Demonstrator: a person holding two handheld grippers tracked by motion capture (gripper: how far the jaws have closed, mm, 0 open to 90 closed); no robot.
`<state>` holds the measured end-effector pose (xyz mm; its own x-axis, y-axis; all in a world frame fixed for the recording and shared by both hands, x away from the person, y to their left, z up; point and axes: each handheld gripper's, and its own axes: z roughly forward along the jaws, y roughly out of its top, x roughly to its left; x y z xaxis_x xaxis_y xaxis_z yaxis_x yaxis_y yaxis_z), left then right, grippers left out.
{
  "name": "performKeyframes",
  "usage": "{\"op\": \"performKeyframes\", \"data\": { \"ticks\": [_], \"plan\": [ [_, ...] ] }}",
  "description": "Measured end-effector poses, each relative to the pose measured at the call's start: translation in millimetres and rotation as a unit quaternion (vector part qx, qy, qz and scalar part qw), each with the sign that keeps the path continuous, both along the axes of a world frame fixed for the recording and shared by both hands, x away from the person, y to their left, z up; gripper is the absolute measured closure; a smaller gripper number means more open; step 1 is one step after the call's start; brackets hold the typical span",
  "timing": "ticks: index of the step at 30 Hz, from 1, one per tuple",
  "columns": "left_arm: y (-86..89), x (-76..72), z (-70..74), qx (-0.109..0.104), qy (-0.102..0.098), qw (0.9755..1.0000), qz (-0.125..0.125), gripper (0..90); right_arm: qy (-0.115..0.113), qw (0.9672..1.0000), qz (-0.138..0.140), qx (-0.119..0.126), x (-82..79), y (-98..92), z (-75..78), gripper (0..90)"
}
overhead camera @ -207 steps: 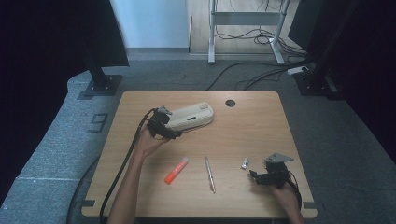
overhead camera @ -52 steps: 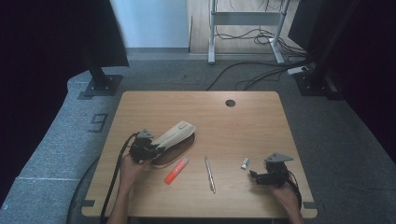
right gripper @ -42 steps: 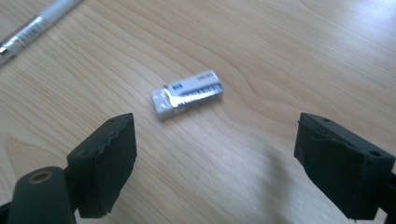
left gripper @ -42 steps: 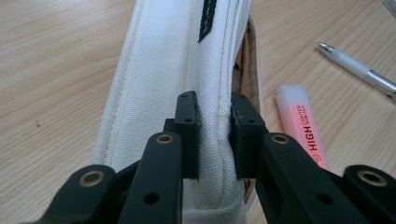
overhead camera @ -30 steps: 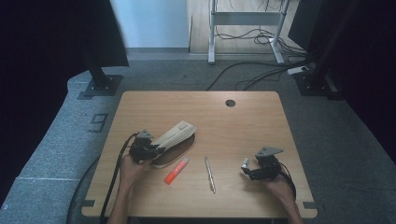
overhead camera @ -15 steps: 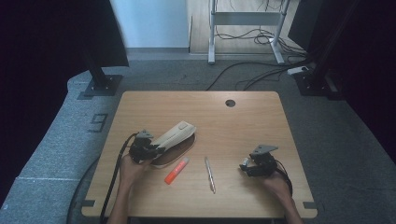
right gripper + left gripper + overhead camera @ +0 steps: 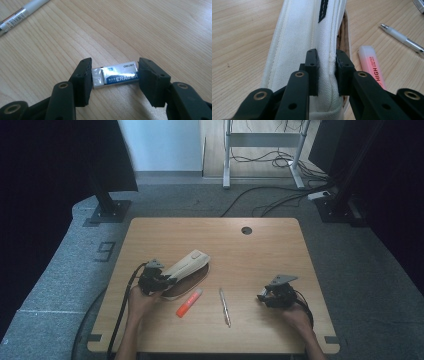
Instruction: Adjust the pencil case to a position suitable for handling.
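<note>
Near the table's (image 7: 280,240) front right, the right gripper (image 7: 113,80) straddles a small white eraser (image 7: 115,76) lying flat on the wood; its jaws have just been closing, and the pads seem to sit at or just off the eraser's two short ends, so I would not yet call it a firm grip. Across the table, the left gripper (image 7: 326,72) is clamped on the edge of a white pouch (image 7: 307,37), propping it tilted with its brown-lined mouth facing the highlighter (image 7: 189,302) and pen (image 7: 225,300). The main risk, I judge, is at the eraser: held end to end it can pivot or squirt out if the pads catch it off-centre, and its glossy sleeve may slide on the rubber. Jaws pressed hard against the wood could also scrape or stall instead of closing. On the pouch side, the pinch takes only a fold of fabric near the seam; if that slips, the pouch could sag and shut its mouth, leaving little room to drop the eraser inside.
</note>
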<state>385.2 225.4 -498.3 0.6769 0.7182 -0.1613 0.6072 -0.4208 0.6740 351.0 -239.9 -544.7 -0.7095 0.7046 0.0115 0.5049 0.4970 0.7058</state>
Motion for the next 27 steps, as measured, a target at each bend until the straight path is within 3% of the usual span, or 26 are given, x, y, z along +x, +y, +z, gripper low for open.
{"op": "performKeyframes", "data": {
  "ticks": [5,8,12,27],
  "plan": [
    [0.9,-0.7,2.1,-0.004,-0.005,1.0000,0.003,75.7,0.002,0.9999,-0.012,0.002,-0.2,-0.6,0.7,45.4],
    [1.3,-1.0,3.0,-0.008,-0.005,0.9999,0.005,76.0,0.007,0.9996,-0.017,0.022,-0.2,-3.5,3.5,45.5],
    [0.9,-1.4,3.6,-0.007,-0.007,0.9999,0.005,76.0,0.006,0.9993,-0.021,0.029,-1.4,-5.3,8.8,45.4],
    [1.8,-2.7,6.1,-0.012,-0.010,0.9999,0.005,75.9,0.003,0.9989,-0.007,0.045,6.0,11.6,22.0,45.4]
  ]
}}
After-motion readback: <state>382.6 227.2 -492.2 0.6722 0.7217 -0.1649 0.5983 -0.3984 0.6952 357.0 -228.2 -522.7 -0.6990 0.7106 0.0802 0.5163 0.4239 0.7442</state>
